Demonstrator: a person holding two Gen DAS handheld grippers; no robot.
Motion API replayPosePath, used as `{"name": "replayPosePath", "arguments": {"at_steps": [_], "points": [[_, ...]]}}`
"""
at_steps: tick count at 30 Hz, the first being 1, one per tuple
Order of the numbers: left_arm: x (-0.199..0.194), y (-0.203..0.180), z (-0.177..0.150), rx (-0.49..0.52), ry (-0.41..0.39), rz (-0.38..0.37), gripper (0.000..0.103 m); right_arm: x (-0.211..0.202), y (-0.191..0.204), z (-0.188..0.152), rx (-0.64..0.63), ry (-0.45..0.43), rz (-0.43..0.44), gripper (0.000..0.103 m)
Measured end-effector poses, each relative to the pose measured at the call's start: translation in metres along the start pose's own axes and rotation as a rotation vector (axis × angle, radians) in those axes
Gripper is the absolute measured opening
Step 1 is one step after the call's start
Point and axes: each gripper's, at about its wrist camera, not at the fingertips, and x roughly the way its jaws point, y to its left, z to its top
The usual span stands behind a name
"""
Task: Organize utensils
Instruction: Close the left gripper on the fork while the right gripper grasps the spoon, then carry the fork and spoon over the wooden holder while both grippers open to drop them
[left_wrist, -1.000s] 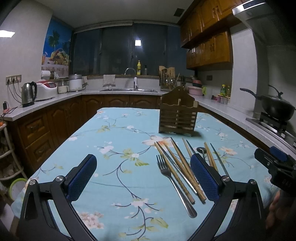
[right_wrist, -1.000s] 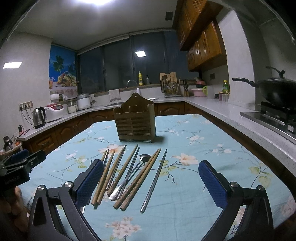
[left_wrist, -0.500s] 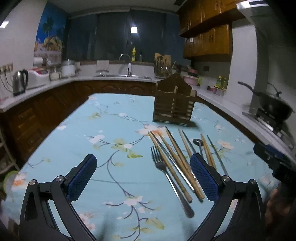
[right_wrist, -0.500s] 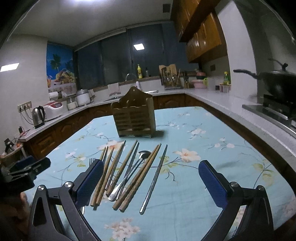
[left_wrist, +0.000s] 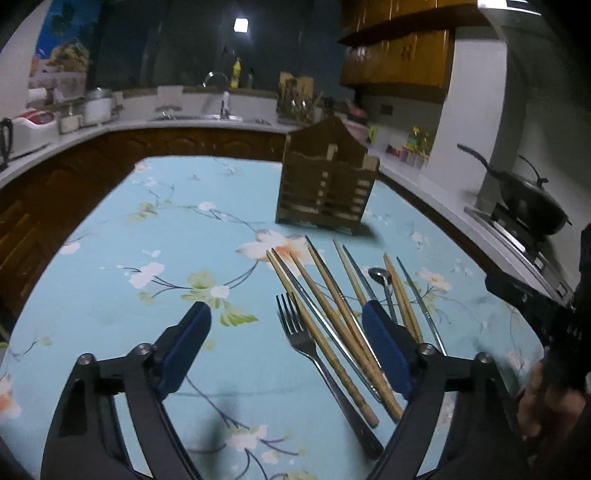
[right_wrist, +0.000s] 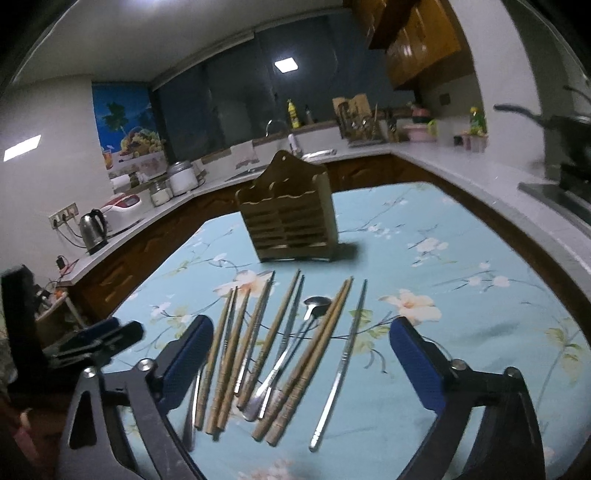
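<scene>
both our left gripper (left_wrist: 284, 347) and right gripper (right_wrist: 301, 354) hang released. we should single out the fork (left_wrist: 299, 332) at the pile's left edge, then pinch its handle cleanly for the far wooden holder (left_wrist: 327, 188).

Utensil holder (right_wrist: 290, 218) stands on the table (right_wrist: 461, 266), behind the chopsticks (right_wrist: 306, 362), spoon (right_wrist: 291, 350) and fork (left_wrist: 314, 354)

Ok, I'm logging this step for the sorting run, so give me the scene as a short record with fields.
surface: floral light-blue tablecloth
holder: slatted brown wooden utensil caddy, upright, no utensils visible in it
utensils: steel fork, small steel spoon, wooden chopsticks, metal chopsticks, all flat on cloth
left gripper: open, holding nothing
right gripper: open, holding nothing
</scene>
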Motion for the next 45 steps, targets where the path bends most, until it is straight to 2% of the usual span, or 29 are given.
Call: {"name": "replayPosePath", "arguments": {"at_steps": [2, 5, 8, 10, 13, 16, 21, 23, 27, 28, 29, 34, 45], "points": [[0.012, 0.002, 0.004, 0.013, 0.032, -0.007, 0.075, 0.009, 0.001, 0.005, 0.020, 0.029, 0.028, 0.074], [0.028, 0.006, 0.010, 0.013, 0.077, -0.031, 0.068, 0.031, -0.002, 0.011, 0.059, 0.106, 0.073, 0.061], [0.040, 0.010, 0.014, -0.003, 0.114, -0.077, 0.064, 0.057, -0.007, 0.013, 0.089, 0.186, 0.097, 0.045], [0.049, 0.011, 0.017, 0.006, 0.143, -0.087, 0.062, 0.072, -0.009, 0.015, 0.118, 0.232, 0.117, 0.038], [0.065, 0.013, 0.018, 0.010, 0.200, -0.112, 0.056, 0.096, -0.012, 0.015, 0.138, 0.292, 0.114, 0.033], [0.079, 0.014, 0.017, 0.006, 0.247, -0.140, 0.049, 0.119, -0.016, 0.014, 0.147, 0.355, 0.101, 0.032], [0.100, 0.013, 0.015, -0.015, 0.324, -0.183, 0.023, 0.143, -0.025, 0.011, 0.174, 0.421, 0.093, 0.029], [0.104, 0.014, 0.013, -0.024, 0.337, -0.193, 0.018, 0.149, -0.028, 0.010, 0.188, 0.439, 0.105, 0.026], [0.104, 0.016, 0.013, -0.033, 0.324, -0.225, 0.009, 0.156, -0.031, 0.012, 0.184, 0.436, 0.098, 0.014], [0.102, 0.016, 0.013, -0.032, 0.318, -0.235, 0.006, 0.157, -0.032, 0.012, 0.186, 0.437, 0.094, 0.006], [0.102, 0.015, 0.014, -0.029, 0.316, -0.238, 0.002, 0.157, -0.034, 0.012, 0.199, 0.435, 0.110, 0.005], [0.088, 0.012, 0.021, -0.002, 0.272, -0.217, 0.002, 0.139, -0.030, 0.018, 0.196, 0.392, 0.152, 0.002], [0.032, 0.020, 0.076, 0.017, 0.082, -0.168, 0.002, 0.089, -0.023, 0.066, 0.144, 0.211, 0.156, 0.002]]}}
